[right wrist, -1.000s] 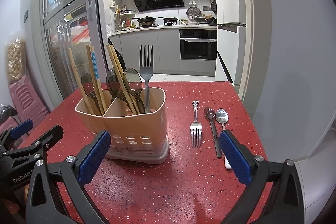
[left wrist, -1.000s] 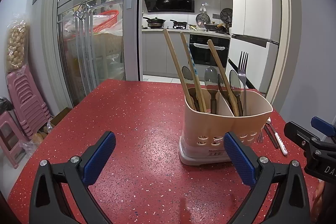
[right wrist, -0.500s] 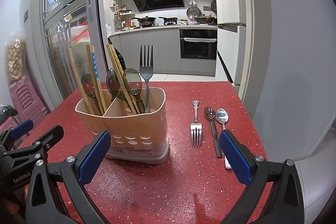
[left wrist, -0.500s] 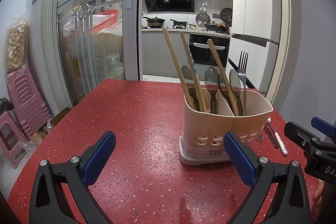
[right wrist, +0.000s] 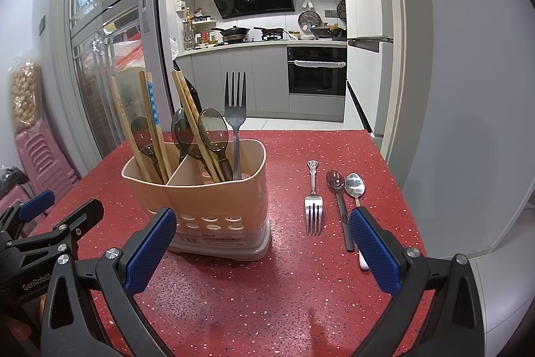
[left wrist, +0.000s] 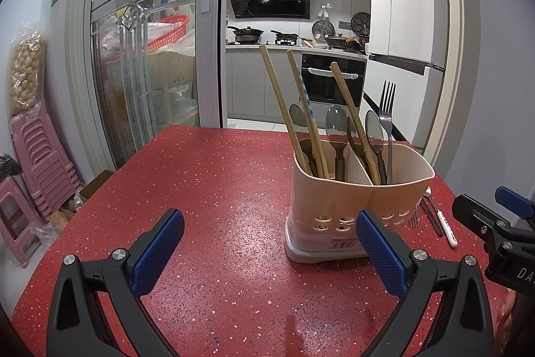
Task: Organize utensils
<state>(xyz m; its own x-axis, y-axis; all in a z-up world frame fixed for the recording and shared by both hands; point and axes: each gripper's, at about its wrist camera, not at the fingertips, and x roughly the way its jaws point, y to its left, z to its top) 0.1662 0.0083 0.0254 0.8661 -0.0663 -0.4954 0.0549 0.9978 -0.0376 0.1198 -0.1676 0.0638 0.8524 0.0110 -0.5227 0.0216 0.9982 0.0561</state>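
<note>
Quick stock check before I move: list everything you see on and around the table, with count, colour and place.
Utensil holder: one, beige, two compartments, on the table left of centre.
Chopsticks: several, wooden, upright in both compartments.
Spoons in holder: about four, dark translucent, bowls up.
Fork in holder: one, steel, right compartment, tines up.
Loose fork: one, steel, flat on the table right of the holder.
Loose spoons: two, one dark, one steel, beside that fork.
Table: one, red speckled.
Stools: stack, pink, floor at left.
Left tongs: open, empty.
Right tongs: open, empty.
</note>
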